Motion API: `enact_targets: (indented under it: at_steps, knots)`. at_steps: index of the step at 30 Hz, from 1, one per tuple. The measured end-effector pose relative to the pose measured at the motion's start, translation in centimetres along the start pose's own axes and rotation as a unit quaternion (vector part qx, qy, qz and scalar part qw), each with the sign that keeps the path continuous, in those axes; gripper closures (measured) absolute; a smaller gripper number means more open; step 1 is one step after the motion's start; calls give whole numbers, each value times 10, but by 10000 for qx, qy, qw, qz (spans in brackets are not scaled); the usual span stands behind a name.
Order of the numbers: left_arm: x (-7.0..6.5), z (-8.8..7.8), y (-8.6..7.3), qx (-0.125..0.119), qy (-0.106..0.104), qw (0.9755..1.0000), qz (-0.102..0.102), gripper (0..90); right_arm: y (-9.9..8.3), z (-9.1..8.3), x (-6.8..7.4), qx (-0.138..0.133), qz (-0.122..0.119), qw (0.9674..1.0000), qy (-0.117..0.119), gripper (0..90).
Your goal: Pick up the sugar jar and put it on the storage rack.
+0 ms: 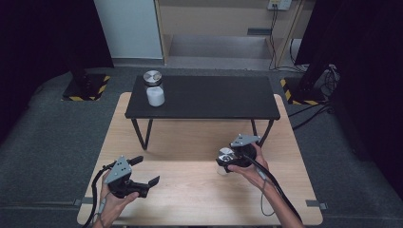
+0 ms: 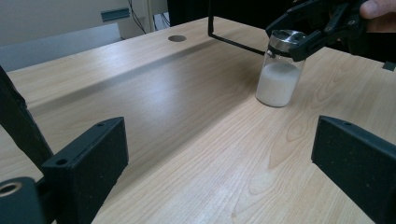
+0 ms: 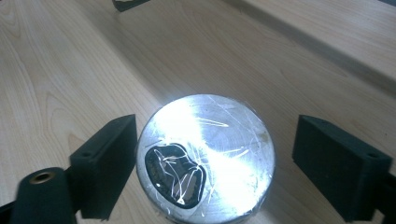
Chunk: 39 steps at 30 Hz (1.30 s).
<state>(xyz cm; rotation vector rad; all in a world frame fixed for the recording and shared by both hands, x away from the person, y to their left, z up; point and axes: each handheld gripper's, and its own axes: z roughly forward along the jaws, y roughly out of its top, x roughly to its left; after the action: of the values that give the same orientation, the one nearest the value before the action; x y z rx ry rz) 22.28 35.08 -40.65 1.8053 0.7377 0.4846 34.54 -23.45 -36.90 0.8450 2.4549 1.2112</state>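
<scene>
Item under handling: a small clear glass jar (image 2: 279, 74) with a flat round brushed-metal lid (image 3: 205, 156), about two-thirds full of white powder. It stands upright on the pale wooden table (image 1: 190, 190), long axis vertical, lid facing up. Taking the low black shelf (image 1: 204, 97) on thin metal legs as reference, the jar sits on the table in front of the shelf's right-hand leg, on the person's side.

The high view records a second, like jar (image 1: 154, 89) with a metal lid on top of the shelf near its left end, well apart from the first. That view gives little of the handled jar, which is largely covered by the right gripper (image 1: 233, 159) and the hand on it.

The left gripper view supplies the jar's side profile: straight glass wall, powder level, lid rim, with the right gripper's black jaws down around the lid from above.

The right gripper view looks straight down on the lid, scratched and glaring. The jaws flank it at half width: the left pad is at or just beside the lid's edge, the right pad stands clear with a gap. No firm hold is evident.

The left gripper (image 1: 142, 178) is in front of the shelf's left leg, near the table's front edge, jaws wide apart, nothing between them but bare table.
</scene>
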Motion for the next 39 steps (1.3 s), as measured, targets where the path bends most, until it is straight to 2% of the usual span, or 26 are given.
enact_targets:
  at_steps: [5, 8, 16, 27, 29, 39]
  knots:
    - [0, 0, 0, 3, 0, 10000, -4, 28, 0, 1, -4, 46, -17, 9999, 103, 247]
    - [0, 0, 0, 11, -1, 10000, -2, 28, -1, 1, -6, 4, -60, 9998, 211, 330]
    - [0, 0, 0, 8, 9, 10000, 2, 28, 0, 0, 0, 1, -173, 9998, 111, 344]
    - [1, 0, 0, 8, 6, 10000, -7, 28, 2, -2, 4, 31, -147, 9999, -12, 346]
    - [1, 0, 0, -3, 7, 10000, -18, 28, 2, -5, 3, -23, -77, 10000, -3, 346]
    - [1, 0, 0, 3, 2, 10000, -17, 28, 16, -42, 6, -182, -172, 9997, 43, 347]
